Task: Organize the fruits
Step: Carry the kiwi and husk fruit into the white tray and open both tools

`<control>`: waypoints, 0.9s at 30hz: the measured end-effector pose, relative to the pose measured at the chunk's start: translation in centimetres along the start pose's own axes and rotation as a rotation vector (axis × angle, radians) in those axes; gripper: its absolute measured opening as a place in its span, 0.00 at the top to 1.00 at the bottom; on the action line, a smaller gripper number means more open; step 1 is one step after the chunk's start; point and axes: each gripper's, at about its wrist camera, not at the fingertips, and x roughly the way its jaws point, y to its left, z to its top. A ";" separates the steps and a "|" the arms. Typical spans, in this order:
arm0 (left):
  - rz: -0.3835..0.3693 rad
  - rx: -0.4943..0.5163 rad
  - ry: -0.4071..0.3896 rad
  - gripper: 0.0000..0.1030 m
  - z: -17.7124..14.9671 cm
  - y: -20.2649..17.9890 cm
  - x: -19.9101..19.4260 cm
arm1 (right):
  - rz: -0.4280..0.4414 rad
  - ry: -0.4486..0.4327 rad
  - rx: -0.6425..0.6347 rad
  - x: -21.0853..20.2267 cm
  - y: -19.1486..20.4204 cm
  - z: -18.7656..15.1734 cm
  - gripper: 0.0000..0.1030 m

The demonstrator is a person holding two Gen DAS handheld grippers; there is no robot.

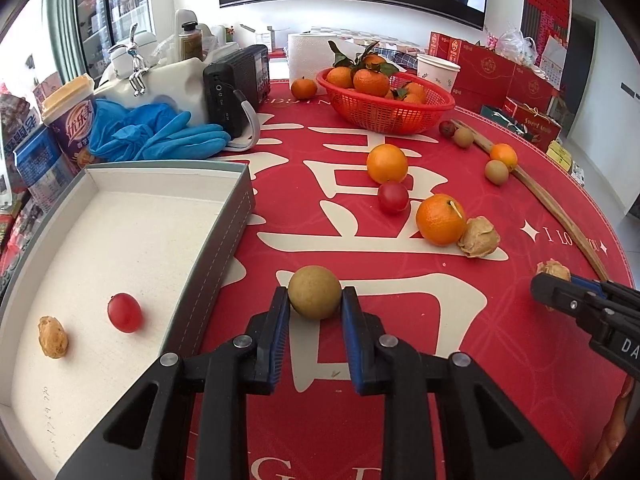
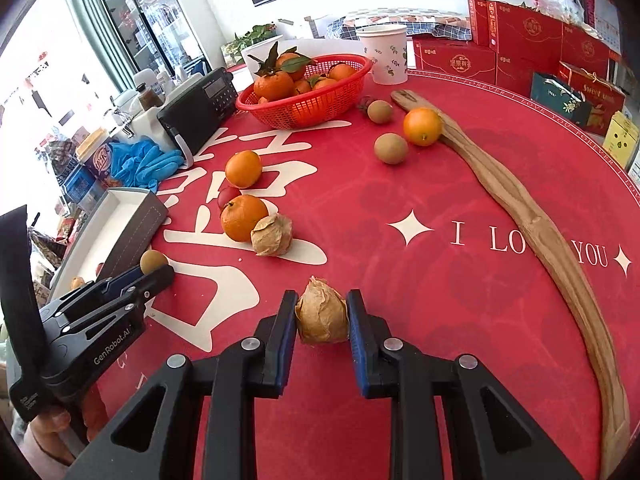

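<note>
Fruits lie scattered over the red desk (image 2: 460, 184) in front of me, and I have one in each gripper. My left gripper (image 1: 315, 300) has its fingers (image 1: 280, 320) closed on a round tan longan (image 1: 315, 297), pads pressing its two sides, just beside the long wall of the grey tray (image 1: 224, 240). My right gripper (image 2: 322, 312) has its fingers (image 2: 289, 324) clamped on a papery husked groundcherry (image 2: 322, 310), low over the cloth near the desk's front. Inside the tray I see a red cherry tomato (image 1: 125, 312) and, near it, a small husked fruit (image 1: 53, 337), the two apart from each other. Farther out on the cloth sit an orange (image 1: 440, 219) touching another husked groundcherry (image 1: 479, 237), a second cherry tomato (image 1: 393, 197) against a second orange (image 1: 387, 163), and beyond these two more longans (image 2: 391, 148) and a small orange (image 2: 422, 126) beside a long wooden strip (image 2: 552, 248). At the far side stands a red basket (image 1: 400, 114) piled with leafy tangerines (image 1: 370, 80), with a lone tangerine (image 1: 303, 89) left of it.
</note>
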 end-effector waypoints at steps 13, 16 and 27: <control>0.040 -0.049 -0.100 0.73 0.3 2.4 -5.2 | 0.053 -0.031 -0.023 -0.5 0.9 -0.2 0.75; 0.078 -0.081 -0.105 0.73 0.2 4.4 -5.8 | 0.066 -0.028 -0.024 -0.5 1.1 -0.2 0.75; 0.183 -0.207 -0.073 0.73 -2.3 11.2 -6.2 | 0.143 -0.024 -0.105 0.1 5.4 -0.1 0.75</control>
